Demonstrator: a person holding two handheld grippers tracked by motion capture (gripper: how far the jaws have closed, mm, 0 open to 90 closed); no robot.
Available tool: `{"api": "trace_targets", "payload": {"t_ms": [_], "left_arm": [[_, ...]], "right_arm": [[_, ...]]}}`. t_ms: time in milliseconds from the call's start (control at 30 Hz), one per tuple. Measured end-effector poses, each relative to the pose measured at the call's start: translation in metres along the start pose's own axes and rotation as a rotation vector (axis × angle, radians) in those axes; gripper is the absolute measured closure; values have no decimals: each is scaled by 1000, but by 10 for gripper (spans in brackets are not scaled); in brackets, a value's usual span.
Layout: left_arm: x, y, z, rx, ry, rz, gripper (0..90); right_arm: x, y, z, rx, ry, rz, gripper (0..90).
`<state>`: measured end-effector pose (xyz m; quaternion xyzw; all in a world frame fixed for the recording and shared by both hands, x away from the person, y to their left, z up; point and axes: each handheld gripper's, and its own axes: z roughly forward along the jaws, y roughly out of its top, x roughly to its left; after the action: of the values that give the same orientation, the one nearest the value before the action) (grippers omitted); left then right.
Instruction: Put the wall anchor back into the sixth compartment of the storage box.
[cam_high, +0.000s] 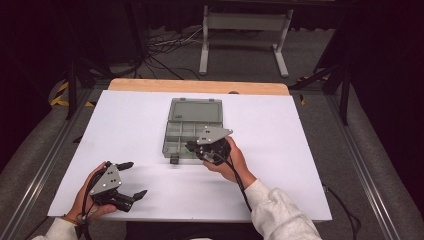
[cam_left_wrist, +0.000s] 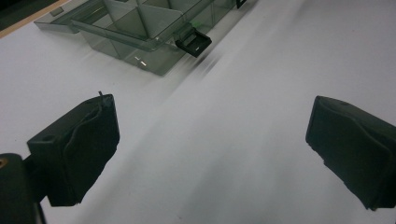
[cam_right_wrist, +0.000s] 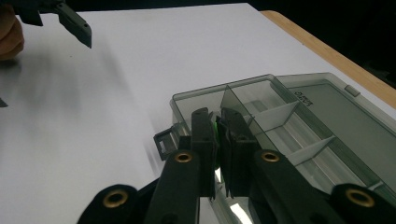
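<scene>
One small green object (cam_right_wrist: 215, 133) sits pinched between the jaws of the right gripper (cam_right_wrist: 217, 140), which are closed almost together on it; too little of it shows to say what it is. That gripper hangs over the near end of a clear grey compartment box (cam_high: 176, 131), above the front compartments by the front wall. The box stands open near the middle of the white table (cam_high: 280, 130), its lid (cam_high: 196, 110) laid flat on the far side. A black latch (cam_high: 174, 160) sticks out from the front wall toward the person. Thin dividers split the tray into compartments; those in sight look empty.

Left gripper (cam_high: 128, 180) is low over the near left part of the table, well apart from the box, jaws wide apart with nothing between them. In its own view, bare white surface lies between its jaws and the box corner.

Open room: wide bare surface left, right and in front of the box. A wooden edge (cam_high: 200, 86) runs along the far side of the table, just beyond the lid.
</scene>
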<state>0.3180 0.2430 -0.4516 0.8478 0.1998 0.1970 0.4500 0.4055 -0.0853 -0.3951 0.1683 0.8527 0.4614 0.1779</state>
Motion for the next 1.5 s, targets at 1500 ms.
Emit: {"api": "trace_targets", "payload": {"t_ms": [1500], "left_arm": [[0,1,0,-8,9,-26,75]], "right_arm": [[-16,1,37,83,-51,53,732]]}}
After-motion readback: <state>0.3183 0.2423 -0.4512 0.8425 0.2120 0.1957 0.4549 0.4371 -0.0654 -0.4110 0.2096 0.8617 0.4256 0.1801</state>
